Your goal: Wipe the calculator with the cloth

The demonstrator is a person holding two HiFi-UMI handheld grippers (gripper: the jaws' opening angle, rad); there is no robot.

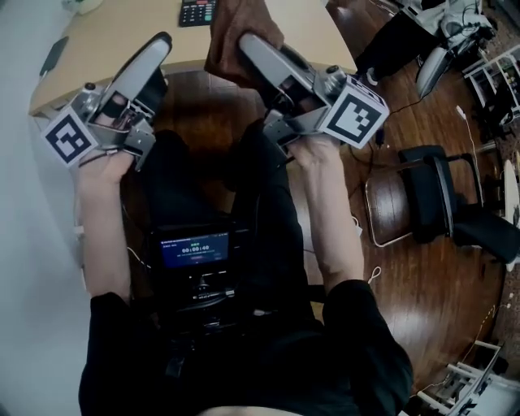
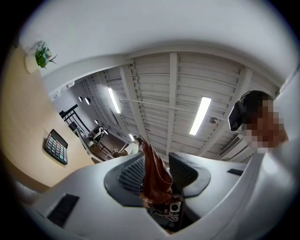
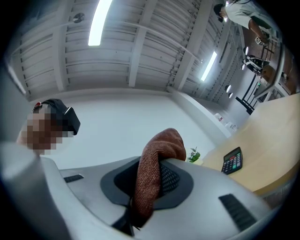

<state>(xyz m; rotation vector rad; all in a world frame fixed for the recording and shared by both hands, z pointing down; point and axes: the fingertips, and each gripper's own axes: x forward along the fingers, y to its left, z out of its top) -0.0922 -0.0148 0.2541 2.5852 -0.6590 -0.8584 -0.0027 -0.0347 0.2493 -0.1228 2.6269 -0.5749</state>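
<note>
A light wooden worktop [image 1: 122,32] is seen at the top of the head view, beyond the lap of the seated person, with dark wooden floor [image 1: 422,268] to the right. Both tools are held up in front of the body, short of the worktop's edge and tilted upward, so that mostly ceiling is shown in the two gripper views. The right hand-held gripper [image 3: 150,165] is pressed onto a thick bunch of the brown cloth [image 3: 149,178], which bulges over the jaw tips. In the left hand-held gripper [image 2: 156,163] a thin brown fold is pinched between partly closed jaws. It is judged to be a corner of the same cloth, though the link is not shown in the head view. The calculator [image 1: 197,11] lies face up on the worktop, well apart from both tools and untouched by the cloth.

The task is judged to be at its start: the cloth is in the grippers, but no wiping contact is made. What is left is for the cloth to be carried to the calculator and drawn across its keys and casing.
</note>
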